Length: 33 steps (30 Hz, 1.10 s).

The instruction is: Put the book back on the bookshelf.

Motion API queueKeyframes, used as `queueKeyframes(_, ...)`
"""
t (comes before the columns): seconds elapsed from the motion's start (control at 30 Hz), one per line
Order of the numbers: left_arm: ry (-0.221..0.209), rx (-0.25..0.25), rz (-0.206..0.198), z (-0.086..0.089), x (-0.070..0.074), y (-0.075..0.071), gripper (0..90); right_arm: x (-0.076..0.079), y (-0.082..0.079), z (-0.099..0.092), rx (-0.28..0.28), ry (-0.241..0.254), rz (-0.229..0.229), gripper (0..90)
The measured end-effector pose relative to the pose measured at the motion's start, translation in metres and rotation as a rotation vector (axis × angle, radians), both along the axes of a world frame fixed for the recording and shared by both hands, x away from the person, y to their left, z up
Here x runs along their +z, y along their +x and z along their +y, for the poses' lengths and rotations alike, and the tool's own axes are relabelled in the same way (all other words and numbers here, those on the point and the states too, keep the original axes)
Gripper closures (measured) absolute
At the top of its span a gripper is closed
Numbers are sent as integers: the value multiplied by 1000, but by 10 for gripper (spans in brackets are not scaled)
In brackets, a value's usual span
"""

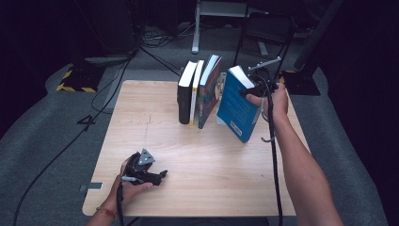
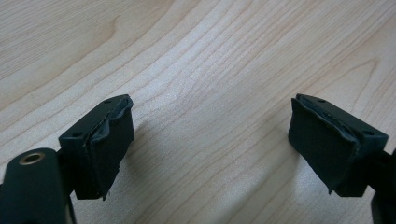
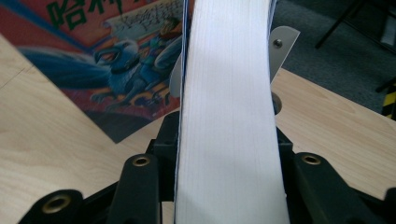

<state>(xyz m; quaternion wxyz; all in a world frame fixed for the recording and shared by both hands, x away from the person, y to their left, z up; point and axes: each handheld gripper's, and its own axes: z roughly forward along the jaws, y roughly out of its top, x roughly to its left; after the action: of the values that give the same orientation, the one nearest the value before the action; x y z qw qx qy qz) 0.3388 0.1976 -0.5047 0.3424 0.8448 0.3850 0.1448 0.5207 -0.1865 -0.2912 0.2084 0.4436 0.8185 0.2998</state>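
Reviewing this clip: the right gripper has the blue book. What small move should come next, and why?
Probably ease the blue book leftward and upright against the colourful book. The right gripper clamps its page edge, it hangs tilted beside the row, and a grey bookend stands behind.

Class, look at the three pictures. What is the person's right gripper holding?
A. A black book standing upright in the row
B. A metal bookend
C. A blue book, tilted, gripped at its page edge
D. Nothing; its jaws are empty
C: the right gripper is closed on the tilted blue book, whose white pages sit between its jaws in the right gripper view.
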Motion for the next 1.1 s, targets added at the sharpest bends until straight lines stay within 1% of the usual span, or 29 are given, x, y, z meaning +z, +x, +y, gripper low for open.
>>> queueKeyframes(0.13,0,-9,-1,0,0,0,144,7,5,7,-17,3,-27,600)
queueKeyframes(0.23,2,-15,0,-1,0,1,144,13,10,13,-43,1,-51,600)
queueKeyframes(0.3,2,-18,-1,-1,0,1,145,15,14,15,-71,22,-61,600)
queueKeyframes(0.33,3,-23,-1,-1,0,0,145,15,14,15,-71,22,-61,600)
queueKeyframes(0.4,3,-27,0,-1,0,0,144,15,18,16,-98,45,-76,599)
queueKeyframes(0.47,5,-34,1,-1,0,0,144,16,22,19,-121,47,-98,599)
queueKeyframes(0.5,5,-34,1,-1,0,0,145,16,22,19,-121,47,-98,599)
queueKeyframes(0.53,5,-36,0,-1,0,0,144,16,26,21,-138,51,-117,599)
queueKeyframes(0.67,6,-38,-1,-1,0,0,144,16,30,24,-145,57,-122,599)
queueKeyframes(0.7,5,-38,0,-1,0,0,144,16,32,25,-154,63,-126,598)
queueKeyframes(0.73,4,-38,1,-1,0,0,144,14,34,28,-172,60,-146,597)
queueKeyframes(0.8,2,-38,1,-1,0,0,144,12,34,29,-201,63,-156,597)
queueKeyframes(0.9,3,-40,1,-1,0,0,145,7,35,25,-243,92,-181,597)
queueKeyframes(1.0,3,-40,1,-1,0,0,145,5,36,23,-247,105,-177,596)
queueKeyframes(1.07,3,-40,1,-1,0,0,145,1,36,23,-240,103,-170,596)
queueKeyframes(1.1,3,-40,2,-1,0,0,145,-2,36,24,-238,92,-167,595)
